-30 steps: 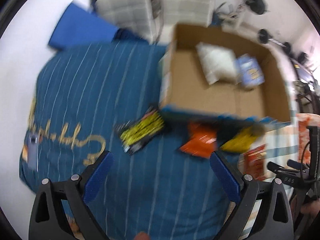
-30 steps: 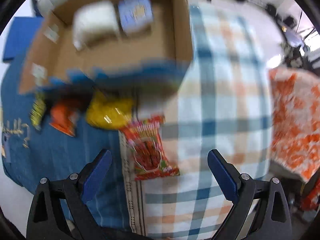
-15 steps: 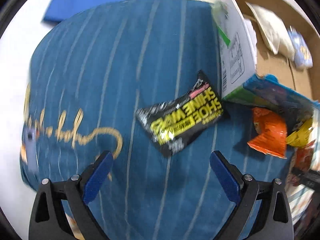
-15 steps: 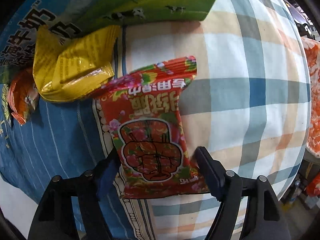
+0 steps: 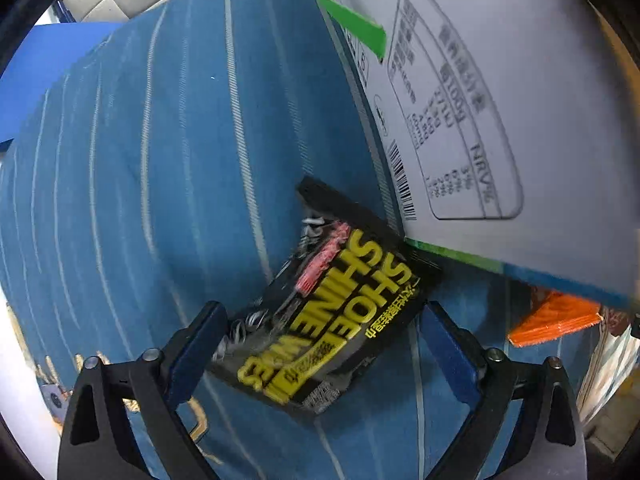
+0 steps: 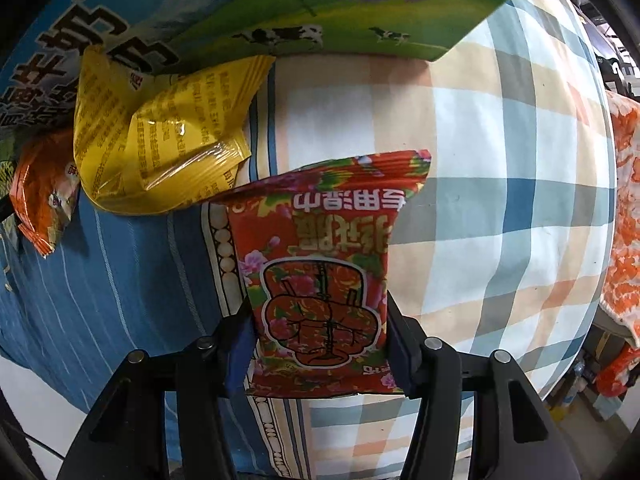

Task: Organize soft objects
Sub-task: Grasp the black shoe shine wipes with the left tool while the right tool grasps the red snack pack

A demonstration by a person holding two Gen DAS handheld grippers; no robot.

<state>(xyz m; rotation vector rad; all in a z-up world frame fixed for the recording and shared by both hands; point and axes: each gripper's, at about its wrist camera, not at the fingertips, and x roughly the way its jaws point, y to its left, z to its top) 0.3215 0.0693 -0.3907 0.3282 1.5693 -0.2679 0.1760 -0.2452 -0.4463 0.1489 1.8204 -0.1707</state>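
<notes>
the red packet point(image 6: 320, 280) is clamped by the closing right gripper point(image 6: 320, 350); the black packet point(image 5: 336, 312), crowded by the box point(image 5: 500, 100), is straddled by the closing left gripper point(image 5: 316, 356), not yet pinched.

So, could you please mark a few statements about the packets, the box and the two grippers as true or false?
1. The black packet reads SHOE SHINE in yellow letters. True.
2. The black packet lies on a checked cloth. False: it lies on the blue striped cloth.
3. The right gripper has the red flowered packet between its fingers. True; its jaws have just been closing.
4. The yellow packet is inside the box. False: it lies outside, against the box.
5. The left gripper is far from any packet. False: its fingers straddle the black packet, jaws just closing.
</notes>
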